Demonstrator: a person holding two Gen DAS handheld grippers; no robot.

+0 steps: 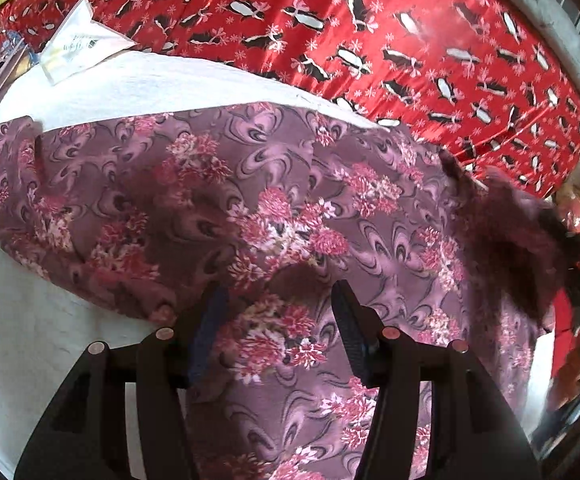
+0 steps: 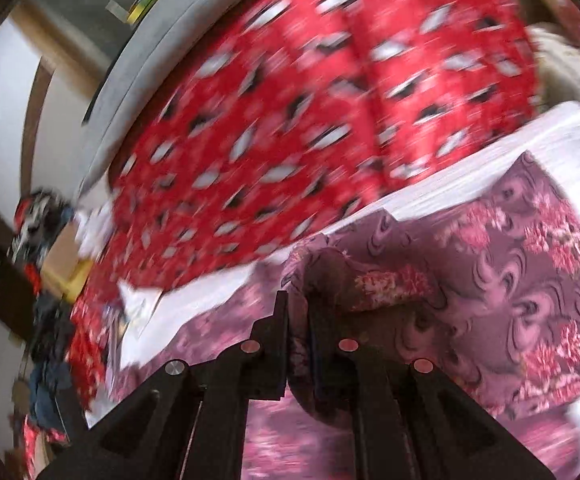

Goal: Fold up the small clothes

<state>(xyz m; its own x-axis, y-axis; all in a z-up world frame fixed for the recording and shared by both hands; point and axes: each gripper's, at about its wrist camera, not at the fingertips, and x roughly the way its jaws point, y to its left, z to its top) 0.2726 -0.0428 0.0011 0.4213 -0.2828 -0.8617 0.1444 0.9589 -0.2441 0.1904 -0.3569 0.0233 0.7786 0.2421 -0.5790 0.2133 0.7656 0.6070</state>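
A soft mauve garment w/ pink floral and swirl print [image 1: 218, 200] lies rumpled on a white textured cloth [image 1: 30, 320], beside a glossy red bedspread w/ black-and-white motifs [image 1: 370, 20]. Left gripper [image 1: 278, 320] hovers over the fabric, jaws wide apart, holding nothing. Right gripper [image 2: 298, 320], jaws nearly closed, pinches a raised fold of the garment [image 2: 510, 280]. Right view is motion-blurred.

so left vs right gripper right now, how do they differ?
The left gripper has its jaws spread wide, with the floral garment lying flat between them, ungripped. The right gripper has its jaws closed on a bunched fold of that garment, lifted off the white sheet. The left view is sharp; the right view is motion-blurred. Both are over the same garment.
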